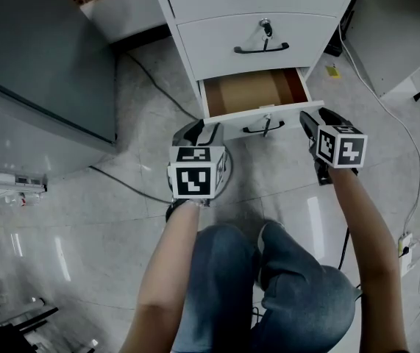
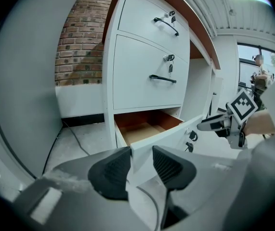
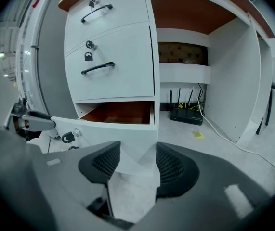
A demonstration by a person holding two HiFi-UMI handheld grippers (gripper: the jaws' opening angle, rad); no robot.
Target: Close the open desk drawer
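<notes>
glossy floor (image 1: 92, 226), black cable (image 1: 126, 184), yellow scrap (image 1: 332, 70)

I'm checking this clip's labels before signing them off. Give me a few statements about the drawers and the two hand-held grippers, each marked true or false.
1. The bottom drawer stands open. True.
2. It holds a stack of papers. False: only its bare brown floor shows.
3. The middle drawer is shut, with a key in its lock. True.
4. Both hand-held grippers are clamped tight shut. False: the left hand-held gripper and the right hand-held gripper have their jaws apart, one at each end of the bottom drawer's front.
</notes>
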